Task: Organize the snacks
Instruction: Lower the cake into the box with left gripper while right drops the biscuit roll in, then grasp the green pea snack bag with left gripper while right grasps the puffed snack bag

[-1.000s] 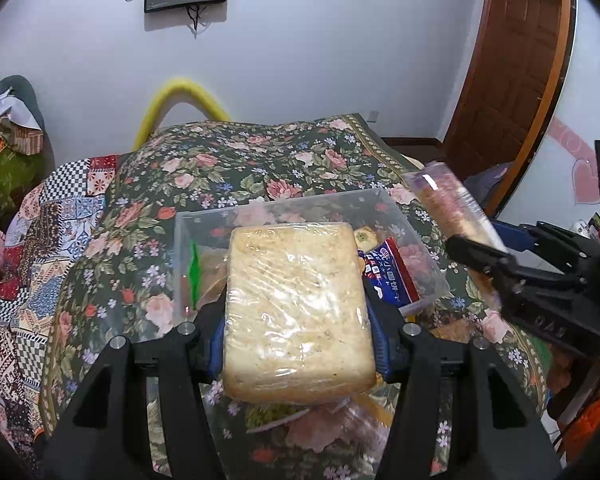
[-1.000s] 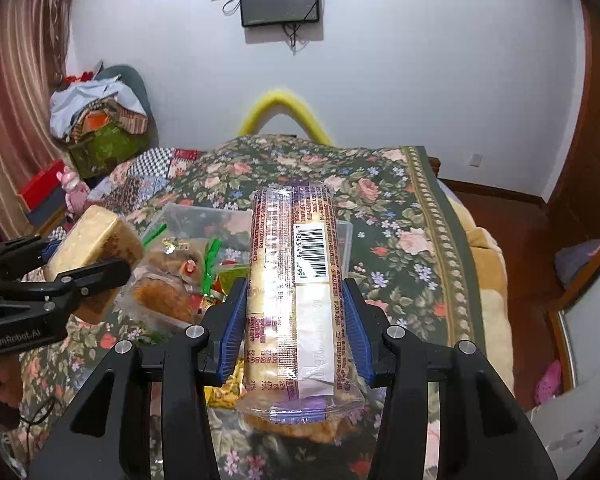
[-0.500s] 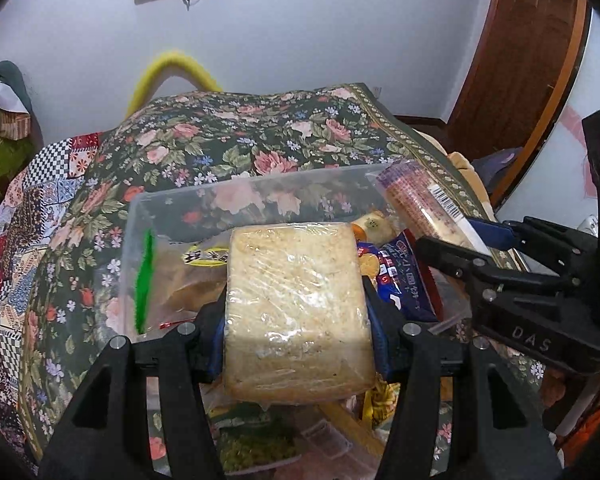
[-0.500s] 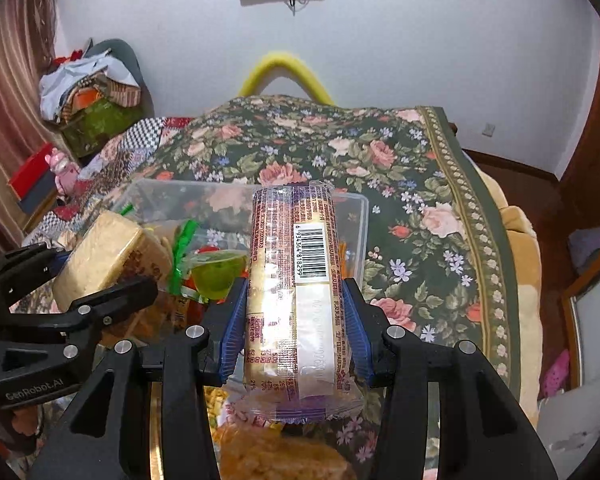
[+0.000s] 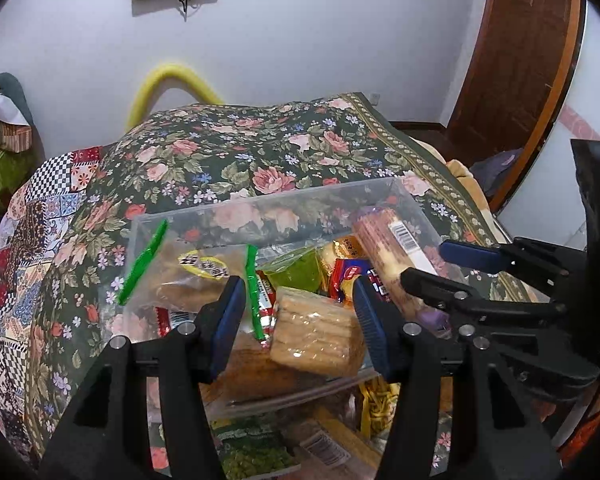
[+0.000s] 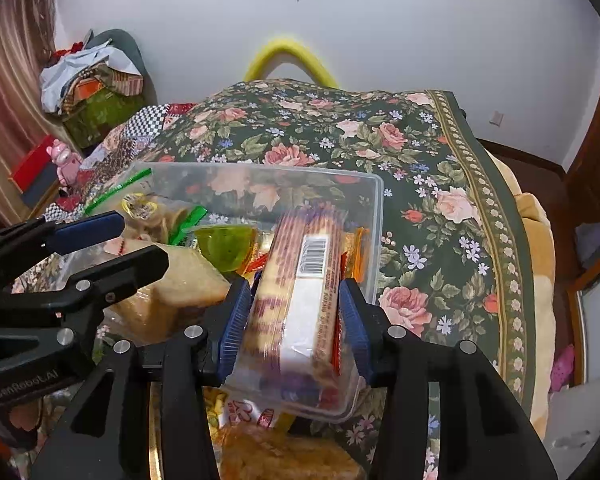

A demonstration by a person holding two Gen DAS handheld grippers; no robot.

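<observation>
a floral bedspread [image 5: 260, 152] is covered by a clear plastic bin [image 5: 300, 196] near its front edge. the wrapped cake block [image 5: 316, 334] lies in the bin between the spread-apart jaws of the left gripper [image 5: 300, 320], untouched. the biscuit roll [image 6: 300, 280], at the bin's right side, sits between the right gripper [image 6: 294, 320] pads; whether it is gripped cannot be told.

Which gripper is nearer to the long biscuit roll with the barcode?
Right. The right gripper brackets the biscuit roll; the left gripper is beside it, over the wrapped cake.

Even indoor light; fisheye-bent edges, dark corners; slight motion blur.
</observation>
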